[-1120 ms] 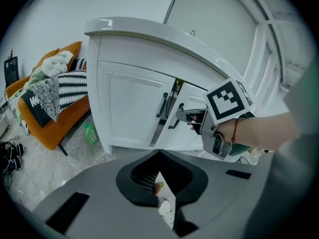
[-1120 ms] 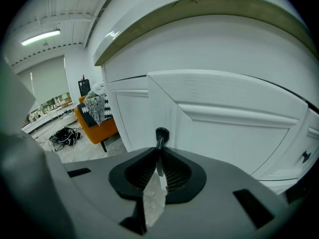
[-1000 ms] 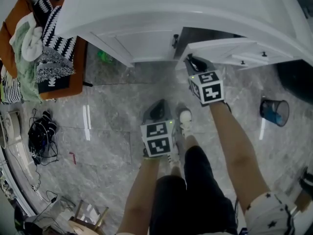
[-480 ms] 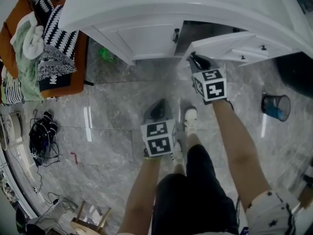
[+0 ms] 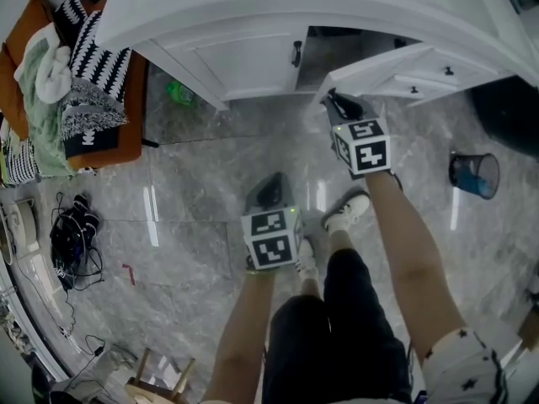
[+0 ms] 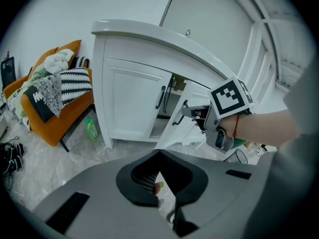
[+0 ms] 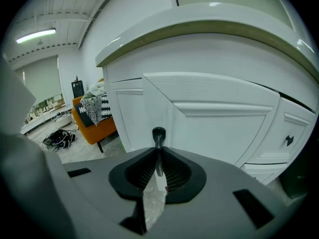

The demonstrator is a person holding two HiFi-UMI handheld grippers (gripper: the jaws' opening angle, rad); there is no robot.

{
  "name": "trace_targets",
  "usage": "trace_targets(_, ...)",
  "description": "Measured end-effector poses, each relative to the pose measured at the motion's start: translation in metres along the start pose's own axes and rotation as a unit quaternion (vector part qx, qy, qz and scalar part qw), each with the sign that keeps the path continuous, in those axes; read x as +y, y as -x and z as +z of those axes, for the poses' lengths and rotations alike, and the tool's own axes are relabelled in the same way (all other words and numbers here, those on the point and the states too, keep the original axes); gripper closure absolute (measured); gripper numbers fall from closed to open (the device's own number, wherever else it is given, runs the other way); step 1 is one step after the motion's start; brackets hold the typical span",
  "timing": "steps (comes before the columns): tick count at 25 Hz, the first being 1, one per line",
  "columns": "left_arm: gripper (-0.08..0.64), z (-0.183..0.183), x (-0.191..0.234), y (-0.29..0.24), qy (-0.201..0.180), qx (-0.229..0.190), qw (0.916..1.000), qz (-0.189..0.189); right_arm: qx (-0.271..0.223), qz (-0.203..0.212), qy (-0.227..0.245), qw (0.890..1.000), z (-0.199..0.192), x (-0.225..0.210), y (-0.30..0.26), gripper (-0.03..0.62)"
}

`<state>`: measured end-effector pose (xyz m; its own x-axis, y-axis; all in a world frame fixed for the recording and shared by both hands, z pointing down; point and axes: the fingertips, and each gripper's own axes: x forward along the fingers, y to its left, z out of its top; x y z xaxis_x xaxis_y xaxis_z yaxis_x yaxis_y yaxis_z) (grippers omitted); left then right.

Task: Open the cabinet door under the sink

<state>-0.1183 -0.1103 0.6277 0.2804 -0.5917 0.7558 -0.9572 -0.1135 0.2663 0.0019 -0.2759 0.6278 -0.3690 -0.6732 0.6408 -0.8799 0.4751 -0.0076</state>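
While jaws of right gripper [image 5: 338, 104] pinch black handle [image 7: 158, 133] of one ajar door [image 5: 396, 67], second door [image 5: 244, 66] shut, both under one counter [image 5: 253, 7], left gripper [image 5: 271, 190] over floor [image 5: 185, 217], jaws together, empty, one bin [image 5: 473, 175]

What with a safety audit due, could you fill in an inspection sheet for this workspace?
Surface: grey tiled floor, glossy.
Job's things: white sink cabinet; its right door ajar, left door shut.
Clutter: green plastic bottle beside cabinet; dark mesh waste bin.
Grippers: right gripper jaws closed on the black door handle; left gripper jaws together, empty.
Cables: black tangle on floor.
Surroundings: orange sofa piled with textiles.
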Motion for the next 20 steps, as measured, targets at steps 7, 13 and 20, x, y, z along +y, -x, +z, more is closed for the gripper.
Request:
trace_targets(7,0.557,-0.002,-0.005,-0.004,-0.002,0.006,1.0,-0.001,-0.001,-0.005,-0.002,1.0,-0.005,0.0,0.008,0.546)
trace_targets(13,0.557,0.001,-0.012,-0.01,0.001,0.004,1.0,0.002,-0.009,-0.005,-0.001,1.0,-0.008,0.0,0.013,0.546)
trace_targets(20,0.557,-0.003,-0.025,-0.012,-0.003,0.008,1.0,-0.005,-0.017,-0.013,-0.008,1.0,-0.014,-0.001,0.022,0.546)
